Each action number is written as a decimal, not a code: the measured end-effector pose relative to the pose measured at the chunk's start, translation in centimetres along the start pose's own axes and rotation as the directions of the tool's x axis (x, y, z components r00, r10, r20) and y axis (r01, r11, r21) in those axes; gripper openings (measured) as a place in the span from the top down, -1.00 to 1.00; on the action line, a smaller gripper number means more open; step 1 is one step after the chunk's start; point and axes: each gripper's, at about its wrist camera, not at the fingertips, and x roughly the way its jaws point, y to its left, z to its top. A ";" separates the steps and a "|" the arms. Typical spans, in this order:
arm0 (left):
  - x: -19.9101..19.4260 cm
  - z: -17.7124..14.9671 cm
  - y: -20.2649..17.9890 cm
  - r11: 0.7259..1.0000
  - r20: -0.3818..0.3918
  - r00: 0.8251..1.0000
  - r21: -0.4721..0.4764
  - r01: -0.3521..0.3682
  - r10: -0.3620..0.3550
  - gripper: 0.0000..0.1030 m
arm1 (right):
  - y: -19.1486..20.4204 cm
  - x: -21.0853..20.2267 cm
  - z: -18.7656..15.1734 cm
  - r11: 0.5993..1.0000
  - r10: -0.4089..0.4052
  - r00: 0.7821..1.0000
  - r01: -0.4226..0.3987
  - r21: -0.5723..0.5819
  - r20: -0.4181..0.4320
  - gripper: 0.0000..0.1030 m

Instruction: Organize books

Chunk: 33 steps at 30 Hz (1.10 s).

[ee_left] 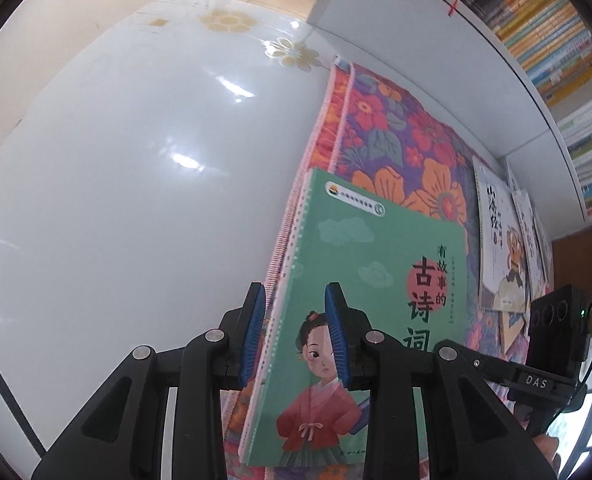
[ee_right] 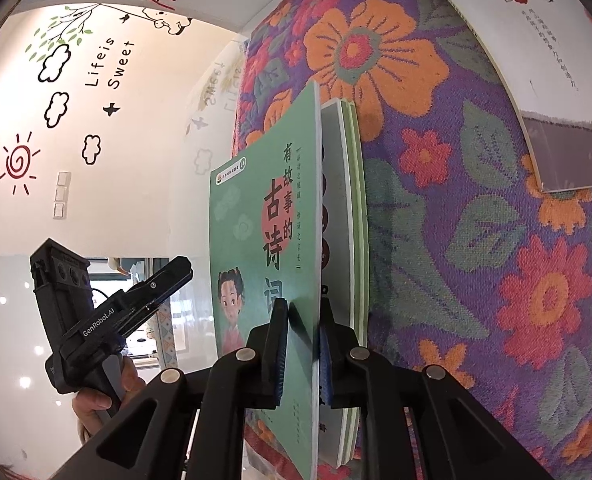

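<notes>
A green book [ee_left: 359,312] with a girl in a red robe on its cover lies on a floral cloth [ee_left: 391,136]. My left gripper [ee_left: 296,332] straddles the book's spine edge with its blue pads apart. My right gripper [ee_right: 300,356] is shut on the green book's [ee_right: 264,240] front cover and lifts it off the pages [ee_right: 335,208]. The left gripper's body [ee_right: 96,320] shows in the right wrist view. A white picture book [ee_left: 495,240] lies further along the cloth and also shows in the right wrist view [ee_right: 543,64].
The cloth lies on a glossy white table [ee_left: 136,184] with flower prints. A white shelf [ee_left: 455,48] packed with book spines [ee_left: 555,40] stands beside the cloth. The right gripper's body [ee_left: 551,328] is near the white book. A decorated wall [ee_right: 96,100] lies behind.
</notes>
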 end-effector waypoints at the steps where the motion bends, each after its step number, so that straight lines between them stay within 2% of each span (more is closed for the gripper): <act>1: -0.2 -0.1 0.1 1.000 0.010 1.000 -0.009 0.003 -0.003 0.46 | 0.0 -0.1 -0.1 1.000 0.022 1.000 -0.022 0.012 -0.001 0.56; 3: -0.9 -0.1 0.4 0.999 0.033 0.999 -0.032 0.003 -0.002 0.46 | 0.0 -0.2 -0.4 0.999 0.044 0.999 -0.044 0.015 0.006 0.25; 5: -1.4 -0.2 0.5 0.999 0.051 0.999 -0.048 -0.007 0.009 0.46 | 0.2 -0.5 -0.8 0.998 0.062 0.998 -0.062 0.014 0.016 0.07; 6: -1.6 -0.2 0.5 0.999 0.057 0.998 -0.054 -0.009 0.013 0.46 | 0.3 -0.8 -0.8 0.998 0.069 0.997 -0.069 0.007 0.025 0.05; 16: -2.4 -1.3 -1.5 0.997 0.069 0.996 -0.064 -0.048 0.052 0.46 | 0.0 -2.5 -0.9 0.999 0.034 0.999 -0.033 -0.033 0.023 0.04; 19: -2.2 -1.9 -3.6 0.998 0.069 0.997 -0.039 -0.043 0.045 0.46 | -0.7 -4.3 -0.9 0.998 0.065 0.997 -0.064 -0.029 0.046 0.04; 28: 0.4 -3.4 -12.8 0.998 0.043 0.999 0.055 0.015 -0.017 0.46 | -6.7 -13.9 -0.2 0.999 0.030 0.983 -0.033 0.012 0.182 0.04; 33: 3.1 -4.7 -19.5 0.992 0.010 0.998 0.103 0.065 -0.067 0.41 | -11.7 -21.2 -0.1 0.998 -0.009 0.960 -0.011 0.068 0.281 0.04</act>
